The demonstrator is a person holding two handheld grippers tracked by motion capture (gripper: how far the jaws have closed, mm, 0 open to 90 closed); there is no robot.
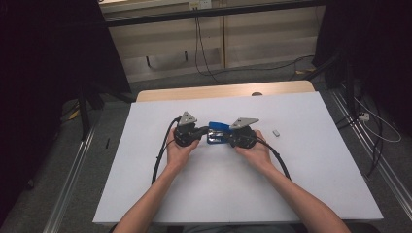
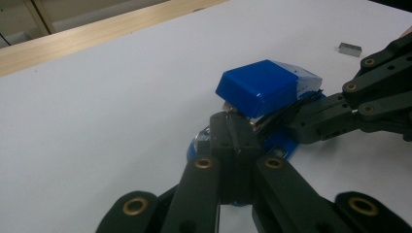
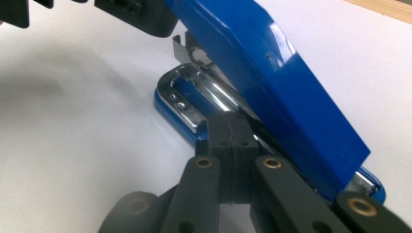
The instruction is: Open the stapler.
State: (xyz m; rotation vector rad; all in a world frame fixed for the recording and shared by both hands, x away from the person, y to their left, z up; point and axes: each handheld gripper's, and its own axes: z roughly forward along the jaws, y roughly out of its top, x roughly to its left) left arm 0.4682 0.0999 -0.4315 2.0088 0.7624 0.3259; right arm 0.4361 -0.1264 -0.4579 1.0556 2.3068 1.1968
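A white bench [image 1: 204, 194] with a wooden far edge carries a blue stapler [image 1: 217, 132] near its middle and a small grey block [image 1: 276, 131] off to the right.

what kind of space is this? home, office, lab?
Likely a lab recording rig: a white-topped table with dark curtains on both sides, cables trailing over a grey floor, metal rails alongside. On the table lie a blue stapler and a small staple block.
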